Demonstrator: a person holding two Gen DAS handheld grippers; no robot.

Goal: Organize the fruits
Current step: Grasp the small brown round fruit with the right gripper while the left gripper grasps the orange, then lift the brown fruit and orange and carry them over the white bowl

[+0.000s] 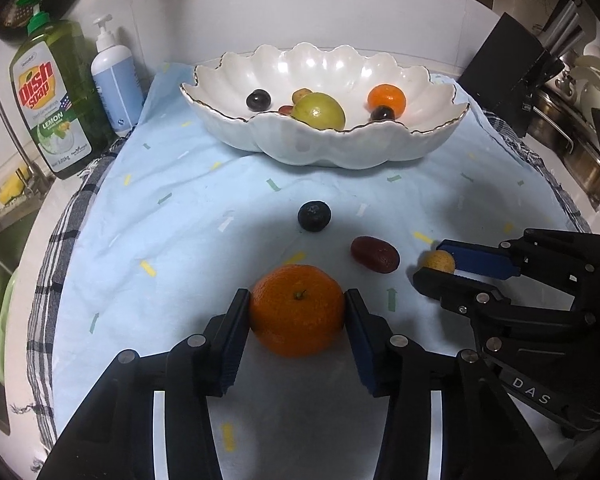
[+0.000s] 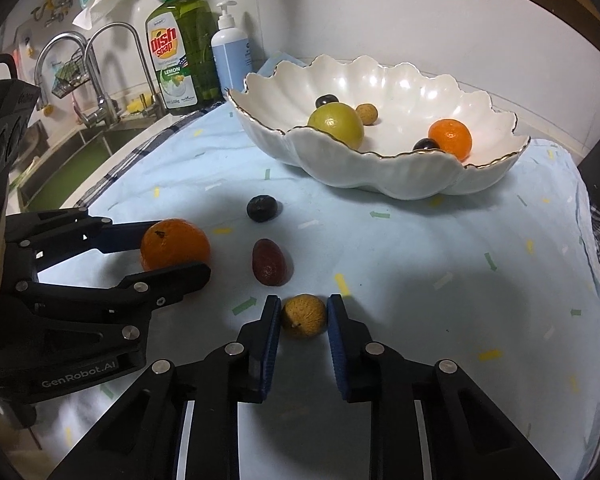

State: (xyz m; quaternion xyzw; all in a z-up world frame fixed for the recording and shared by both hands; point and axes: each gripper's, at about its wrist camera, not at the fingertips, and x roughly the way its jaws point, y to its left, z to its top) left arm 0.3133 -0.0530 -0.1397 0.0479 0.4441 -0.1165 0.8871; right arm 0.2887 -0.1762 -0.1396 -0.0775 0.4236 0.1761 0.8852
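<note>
Left gripper [image 1: 297, 310] fingers clamp the mandarin [image 1: 297, 309] on the blue cloth [image 1: 180, 216], near the counter's front edge. Right gripper [image 2: 303, 316] fingers pinch a small tan fruit [image 2: 303, 316]. Dark grape [image 1: 314, 216] and red date [image 1: 374, 254] lie loose between. Scalloped bowl [image 1: 340, 148] sits toward the back edge.

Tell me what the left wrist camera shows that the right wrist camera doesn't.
Only the left wrist view shows the metal pots and the black box at the right edge, and a small reddish fruit in the bowl.

Only the right wrist view shows the two faucets and the sink.

Both show the left hand-held gripper closed on the mandarin, the right hand-held gripper closed on the small tan fruit, the white bowl, the dish soap bottle, and the dark round fruit and dark red fruit on the cloth.
</note>
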